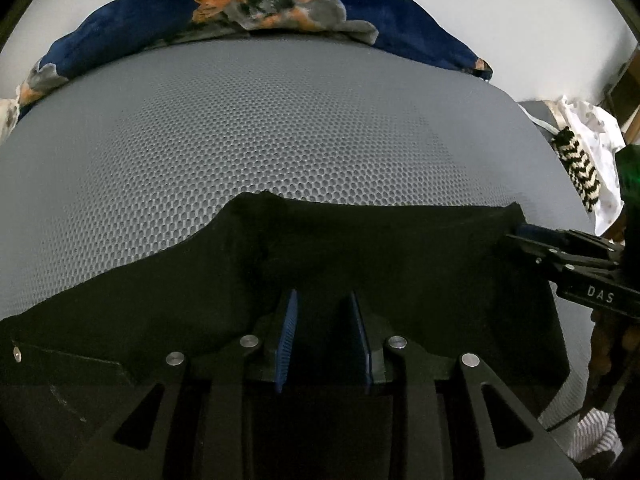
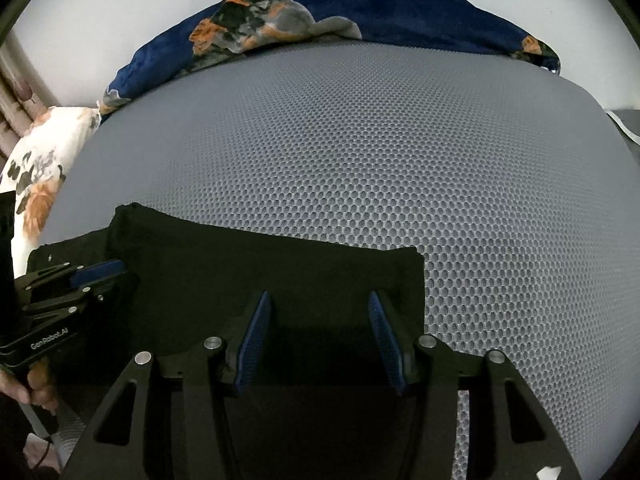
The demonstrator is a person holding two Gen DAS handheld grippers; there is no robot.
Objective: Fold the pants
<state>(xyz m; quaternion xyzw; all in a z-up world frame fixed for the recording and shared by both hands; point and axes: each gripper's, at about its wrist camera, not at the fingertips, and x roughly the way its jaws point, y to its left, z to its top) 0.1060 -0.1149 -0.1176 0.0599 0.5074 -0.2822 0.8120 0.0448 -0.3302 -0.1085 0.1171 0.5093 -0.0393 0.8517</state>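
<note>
Black pants [image 1: 360, 240] lie folded and flat on a grey honeycomb mesh mat [image 1: 280, 128], near its front edge. My left gripper [image 1: 323, 294] hovers over the pants' middle, its blue pads a small gap apart with nothing pinched between them. From the right wrist view the same pants [image 2: 240, 256] end in a straight right edge. My right gripper [image 2: 319, 296] stands open above that end, pads wide apart. The right gripper [image 1: 520, 236] shows at the pants' far right corner in the left view. The left gripper [image 2: 108, 274] sits over the pants' left part.
A dark blue floral blanket [image 1: 280, 0] is bunched along the mat's far edge. A black-and-white zigzag cloth [image 1: 580, 168] and white fabric lie off the right side. A white floral pillow [image 2: 36, 168] lies at the left. A hand [image 2: 36, 388] grips the left tool.
</note>
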